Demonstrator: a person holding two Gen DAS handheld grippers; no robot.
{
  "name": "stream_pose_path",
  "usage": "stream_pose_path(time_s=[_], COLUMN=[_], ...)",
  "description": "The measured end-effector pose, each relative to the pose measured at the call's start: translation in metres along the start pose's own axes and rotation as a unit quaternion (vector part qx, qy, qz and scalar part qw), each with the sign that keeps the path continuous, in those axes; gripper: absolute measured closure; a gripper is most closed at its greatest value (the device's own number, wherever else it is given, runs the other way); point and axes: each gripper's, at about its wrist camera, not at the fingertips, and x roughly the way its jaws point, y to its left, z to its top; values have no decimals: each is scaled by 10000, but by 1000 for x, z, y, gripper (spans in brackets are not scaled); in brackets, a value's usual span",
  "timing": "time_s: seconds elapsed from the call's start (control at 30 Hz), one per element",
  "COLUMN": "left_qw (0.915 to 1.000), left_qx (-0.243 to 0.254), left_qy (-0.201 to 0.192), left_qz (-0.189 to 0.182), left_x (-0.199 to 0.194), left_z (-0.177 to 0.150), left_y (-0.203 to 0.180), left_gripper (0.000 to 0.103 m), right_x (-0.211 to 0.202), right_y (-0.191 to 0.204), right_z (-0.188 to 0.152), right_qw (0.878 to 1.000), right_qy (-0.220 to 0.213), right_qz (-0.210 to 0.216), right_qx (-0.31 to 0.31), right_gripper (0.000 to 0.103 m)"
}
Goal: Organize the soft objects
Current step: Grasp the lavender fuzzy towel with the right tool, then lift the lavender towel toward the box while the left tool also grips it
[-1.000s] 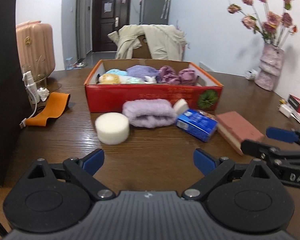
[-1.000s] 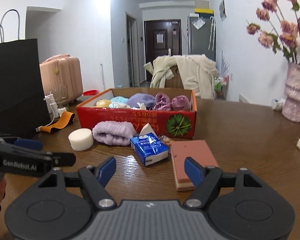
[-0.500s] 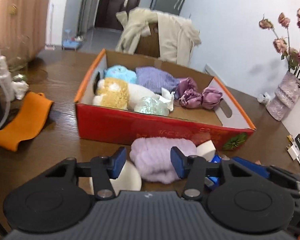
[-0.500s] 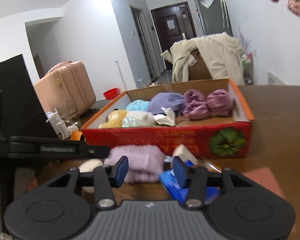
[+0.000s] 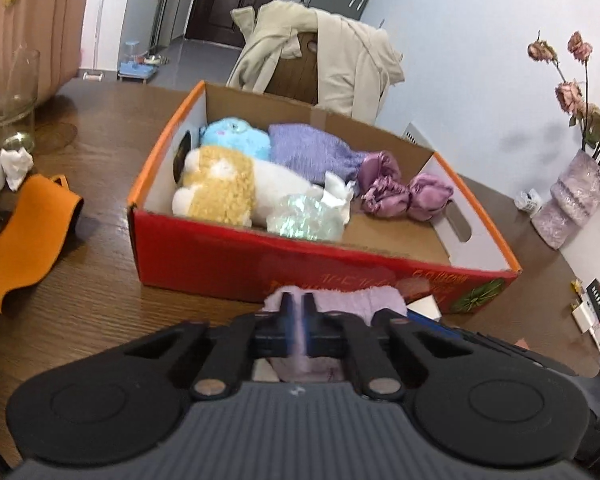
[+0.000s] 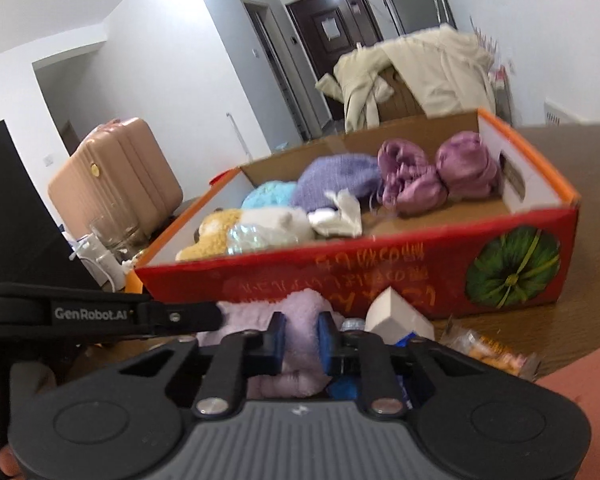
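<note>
A fluffy lilac towel (image 5: 352, 300) lies on the table against the front wall of the red cardboard box (image 5: 204, 252). My left gripper (image 5: 298, 304) is shut on the towel's left part. My right gripper (image 6: 300, 336) is shut on the same lilac towel (image 6: 300, 312) further right. The red box (image 6: 340, 276) holds a yellow-and-white plush (image 5: 216, 188), a blue plush (image 5: 232, 136), a purple knit piece (image 5: 312, 152), mauve scrunchies (image 5: 404, 192) and a clear crumpled bag (image 5: 304, 220).
An orange band (image 5: 24, 236) and a glass (image 5: 8, 96) lie left of the box. A white block (image 6: 396, 316), a blue packet (image 6: 348, 390) and a snack wrapper (image 6: 488, 352) lie right of the towel. A vase of flowers (image 5: 576, 196) stands far right.
Both grippers moved forward to the lilac towel and closed on it. The white foam round is now out of view.
</note>
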Motion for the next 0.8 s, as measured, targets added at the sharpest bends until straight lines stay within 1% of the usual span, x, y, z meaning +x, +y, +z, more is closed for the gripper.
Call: stream_pose_path(time_s=[0.13,0.23,0.3,0.33,0.37,0.4,0.43,0.47,0.5,0.53,0.57,0.63,0.7,0.8], left_qw=[9995,9982,9975,9974,9974,9974,9975,9975,9975,9974,9973,9965,9960,9951], left_qx=[77,89,5,42,63,100,160,205,266,282,239,228,288,260], left_qy=[-273,-484,-537,-498,-480,-445,-396,-360,-251,-113,73,332,398,480], left_qz=[-161,-356,-462,-524,-543,-560,-563,-568,-610,-653,-697,-733,-741,-819], left_x=[-30,-58,-73,-78,-81,-84,-87,-88,-86,-82,-76,-62,-52,-39], left_z=[6,4,-3,-10,-16,-25,-36,-45,-56,-66,-74,-88,-99,-108], left_y=[-11,-22,-27,-31,-34,-37,-40,-42,-45,-46,-48,-53,-61,-71], left_gripper=[102,101,95,92,76,55,47,42,40,39,38,37,35,33], right_x=[-30,-57,-79,-90,-104,-116,-128,-139,-146,-151,-153,-151,-149,-146], right_y=[13,26,33,36,36,33,26,15,5,-5,-16,-32,-42,-50], right_z=[8,12,14,14,14,13,10,4,-3,-11,-23,-41,-54,-63], right_qw=[9993,9979,9969,9963,9958,9959,9964,9968,9972,9978,9982,9981,9973,9966], right_qy=[-341,-558,-660,-722,-783,-806,-784,-711,-607,-465,-318,-82,37,97], right_qz=[140,204,233,203,167,202,283,363,383,360,248,-81,-315,-473], right_qx=[-115,-273,-366,-425,-444,-349,-173,44,187,321,438,598,663,671], right_gripper=[88,88,89,89,89,89,89,89,89,89,89,89,89,89])
